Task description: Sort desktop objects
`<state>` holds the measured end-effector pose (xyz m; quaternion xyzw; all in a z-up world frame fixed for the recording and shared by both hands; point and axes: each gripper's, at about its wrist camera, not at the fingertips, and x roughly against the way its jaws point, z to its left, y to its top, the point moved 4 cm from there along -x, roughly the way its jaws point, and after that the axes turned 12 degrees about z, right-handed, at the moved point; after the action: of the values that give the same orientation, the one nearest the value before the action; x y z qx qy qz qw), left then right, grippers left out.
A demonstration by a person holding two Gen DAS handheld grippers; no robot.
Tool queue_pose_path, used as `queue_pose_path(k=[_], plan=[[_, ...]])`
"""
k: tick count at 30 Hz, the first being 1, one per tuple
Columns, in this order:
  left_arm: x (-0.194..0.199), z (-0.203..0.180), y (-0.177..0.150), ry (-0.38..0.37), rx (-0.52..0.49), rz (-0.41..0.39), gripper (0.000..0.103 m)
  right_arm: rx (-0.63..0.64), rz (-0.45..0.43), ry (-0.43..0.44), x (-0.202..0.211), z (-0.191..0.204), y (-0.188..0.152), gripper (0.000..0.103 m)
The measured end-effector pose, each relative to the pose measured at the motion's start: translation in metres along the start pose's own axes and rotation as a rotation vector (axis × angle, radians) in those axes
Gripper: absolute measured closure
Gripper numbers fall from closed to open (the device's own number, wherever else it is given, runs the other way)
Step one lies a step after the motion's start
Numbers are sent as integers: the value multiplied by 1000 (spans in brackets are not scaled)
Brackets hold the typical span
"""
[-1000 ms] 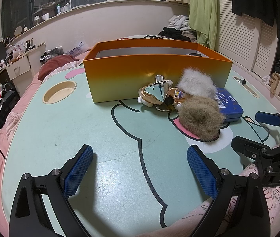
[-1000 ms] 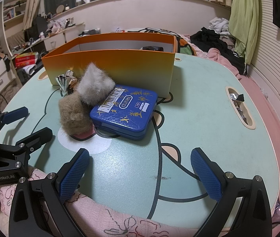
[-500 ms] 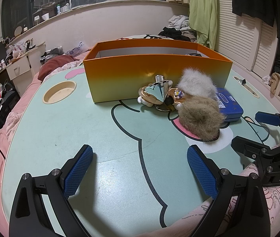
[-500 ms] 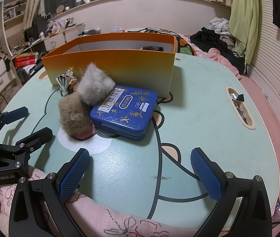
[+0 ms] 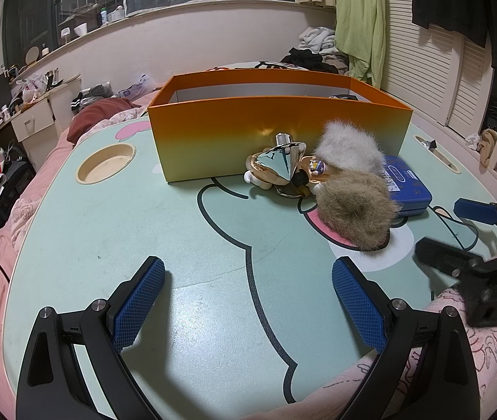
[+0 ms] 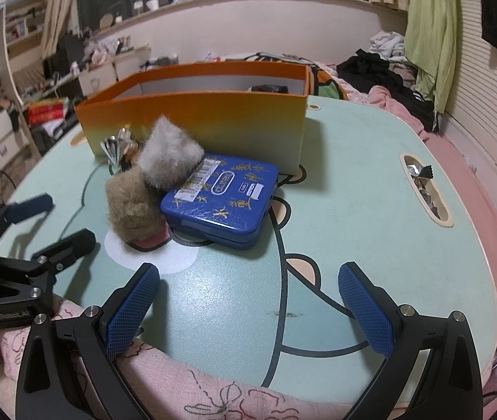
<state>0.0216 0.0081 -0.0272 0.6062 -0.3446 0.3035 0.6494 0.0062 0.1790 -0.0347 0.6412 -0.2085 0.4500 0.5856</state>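
Both grippers wide open, empty: left gripper (image 5: 248,301) near table (image 5: 125,217) edge; right gripper (image 6: 248,304) near blue tin (image 6: 222,197); fur balls (image 6: 150,178) left of tin, orange box (image 6: 195,122) far.

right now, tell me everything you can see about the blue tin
The blue tin is a flat, rounded-corner rectangle, glossy like metal, with gold characters, a white barcode sticker and a small white label on its shut lid. It lies flat on the table before the orange box, the white fluffy ball leaning against its near-left edge.
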Motion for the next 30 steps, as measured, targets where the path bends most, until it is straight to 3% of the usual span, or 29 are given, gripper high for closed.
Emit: queue_pose_path(k=[4,7,11,18,20,27,30], plan=[[0,0,0,0,0,0,7,-46,-56,52,10,-7,5,19],[0,0,0,0,0,0,7,-38,-53,54,9,-5,16,25],[0,0,0,0,0,0,7,-59,-72,49,11,-1,41,26],[0,0,0,0,0,0,7,-12,95,21,-32,18,68,20],[0,0,0,1,-1,0,7,-20,100,4,-36,14,69,33],[1,0,1,-1,-4,-2,7,-16,42,60,-17,6,42,35],[3,0,1,-2,-9,-12,7,-29,-9,43,0,-1,31,36]])
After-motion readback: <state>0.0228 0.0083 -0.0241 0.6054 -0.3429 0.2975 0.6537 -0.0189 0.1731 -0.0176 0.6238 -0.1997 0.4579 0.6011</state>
